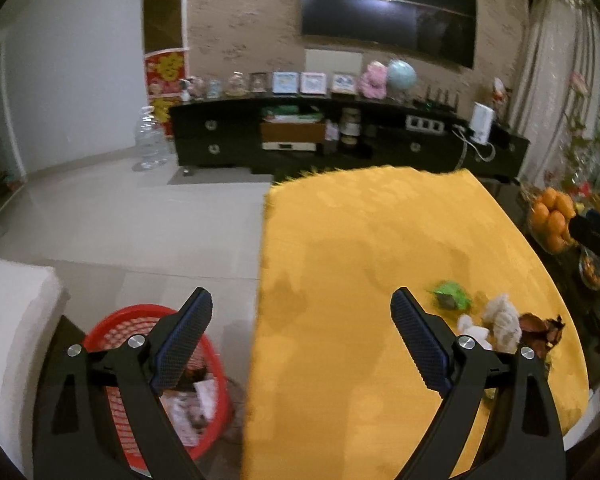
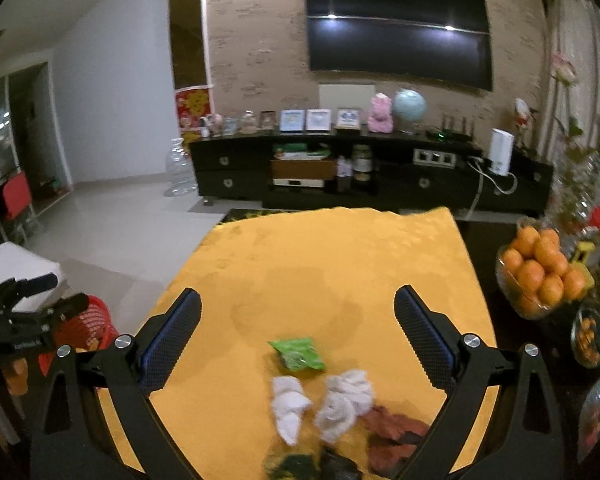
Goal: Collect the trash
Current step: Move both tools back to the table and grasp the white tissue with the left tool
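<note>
Trash sits in a loose cluster on the yellow-covered desk [image 2: 320, 264]: a green wrapper [image 2: 298, 354], two crumpled white tissues [image 2: 290, 404] [image 2: 346, 400] just nearer than it, a reddish-brown scrap [image 2: 396, 426] beside the tissues, and dark bits at the bottom edge, too blurred to identify. Right hand-held gripper [image 2: 298, 320] hangs above the desk, jaws spread wide, nothing between them; the wrapper lies just below the gap between the fingertips, the tissues lower down between the fingers, no contact seen. Left hand-held gripper [image 1: 302, 318] also wide and empty, straddling the desk's left edge: its left finger [image 1: 184, 340] over a red mesh basket [image 1: 128, 316] on the floor, its right finger [image 1: 420, 340] over the yellow cloth. From the left view the same cluster lies to the right of that right finger, wrapper [image 1: 452, 294] farthest, tissues [image 1: 500, 320] and brown scrap [image 1: 540, 328] near the finger's base. Basket already holds paper scraps. A bowl of oranges [image 2: 540, 276] stands off the desk's right side, well apart from the trash.
</note>
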### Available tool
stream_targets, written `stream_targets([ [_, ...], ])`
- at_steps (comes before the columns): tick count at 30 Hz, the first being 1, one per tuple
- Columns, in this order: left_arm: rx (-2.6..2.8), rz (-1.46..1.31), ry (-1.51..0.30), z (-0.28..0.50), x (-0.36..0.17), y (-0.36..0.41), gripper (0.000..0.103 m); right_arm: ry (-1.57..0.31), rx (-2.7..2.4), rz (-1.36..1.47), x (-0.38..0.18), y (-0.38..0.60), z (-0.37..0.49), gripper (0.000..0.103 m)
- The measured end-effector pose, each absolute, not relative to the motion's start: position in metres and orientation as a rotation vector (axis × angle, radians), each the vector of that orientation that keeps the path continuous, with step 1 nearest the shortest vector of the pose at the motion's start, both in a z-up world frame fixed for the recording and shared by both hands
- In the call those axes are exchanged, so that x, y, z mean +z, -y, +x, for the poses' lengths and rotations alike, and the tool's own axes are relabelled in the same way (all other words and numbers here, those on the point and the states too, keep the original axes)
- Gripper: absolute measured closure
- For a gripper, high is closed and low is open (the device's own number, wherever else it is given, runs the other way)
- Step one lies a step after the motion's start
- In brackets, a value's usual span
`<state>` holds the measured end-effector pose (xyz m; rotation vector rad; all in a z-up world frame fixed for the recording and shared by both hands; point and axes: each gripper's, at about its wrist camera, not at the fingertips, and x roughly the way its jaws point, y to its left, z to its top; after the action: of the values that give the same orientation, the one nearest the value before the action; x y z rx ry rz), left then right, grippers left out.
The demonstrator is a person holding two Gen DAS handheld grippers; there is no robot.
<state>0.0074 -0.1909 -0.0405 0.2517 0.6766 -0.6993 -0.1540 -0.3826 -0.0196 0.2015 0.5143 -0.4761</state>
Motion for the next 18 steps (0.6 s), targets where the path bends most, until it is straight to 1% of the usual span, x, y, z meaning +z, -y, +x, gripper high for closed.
stream_targets([
  [8, -0.774, 0.328, -0.716, -0.016, -0.064, 0.246, 0.015, -0.52, -0.544, 0.27, -0.03, 0.41, -0.182, 0.009],
  [18, -0.87, 0.383, -0.825, -0.041, -0.105, 0.304, 0.015, -0.522, -0.593, 0.342, -0.037, 0.438, -0.204, 0.009],
])
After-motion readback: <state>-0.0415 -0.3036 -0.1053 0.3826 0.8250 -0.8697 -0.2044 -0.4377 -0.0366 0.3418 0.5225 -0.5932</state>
